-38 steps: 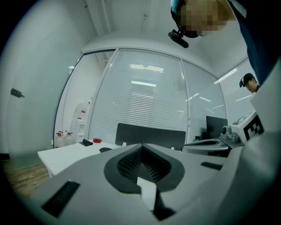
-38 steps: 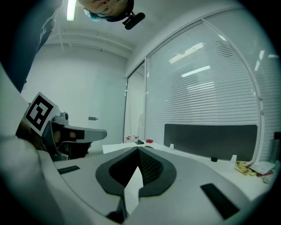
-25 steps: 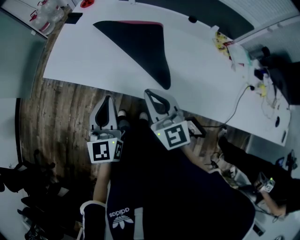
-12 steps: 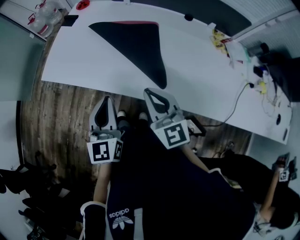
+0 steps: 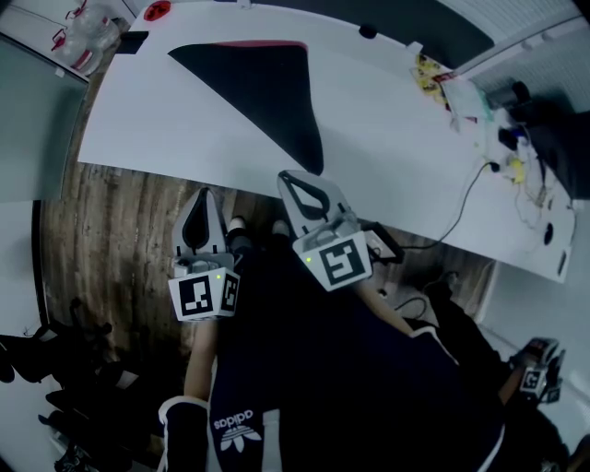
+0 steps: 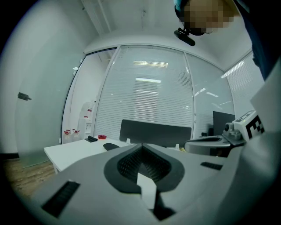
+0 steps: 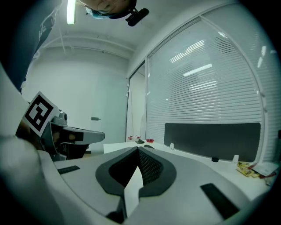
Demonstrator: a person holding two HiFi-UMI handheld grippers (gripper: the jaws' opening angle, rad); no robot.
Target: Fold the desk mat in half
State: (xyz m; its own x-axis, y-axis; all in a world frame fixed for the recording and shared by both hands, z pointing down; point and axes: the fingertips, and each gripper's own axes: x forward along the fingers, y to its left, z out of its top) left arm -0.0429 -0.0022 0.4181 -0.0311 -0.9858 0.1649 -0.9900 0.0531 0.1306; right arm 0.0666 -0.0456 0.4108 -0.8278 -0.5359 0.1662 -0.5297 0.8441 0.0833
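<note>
**Left tongs** (image 5: 204, 195): closed tip to tip, with nothing between them. Grey shell with black ribbed pads (image 6: 131, 161) round a diamond-shaped hollow. White marker cube (image 5: 205, 296) at the back. Held off the counter's near edge, over the floor.

**Right tongs** (image 5: 289, 178): closed and empty, of the same make, with their own cube (image 5: 334, 264). In the head view the tip lies at the counter's near edge. Whether it is above the counter or short of it cannot be told.

**Desk mat** (image 5: 267, 88): lies flat on the counter, left of its middle, held by neither tongs. It is dark and matte, roughly triangular in outline, with a thin pink strip along its far edge. Its near point comes close to the counter's near edge.

**Counter** (image 5: 387, 138): long, white and smooth. Its right end runs out of frame.

**Containers:**
- Small red dish (image 5: 157, 10) at the counter's far left corner. It is cut by the frame edge and its contents are too small to make out.
- Clear bottles (image 5: 88, 35) with red caps, just beyond the counter's left end. What they stand on and what they hold is unclear.

**Other items:**
- Yellow packet (image 5: 430, 76) towards the counter's far right.
- Thin dark cable (image 5: 466, 203) trailing across the counter's right part.
- Clutter past the cable, too small to name.

**Floor** (image 5: 120, 230): brown wood planks below the counter's near edge.
</note>
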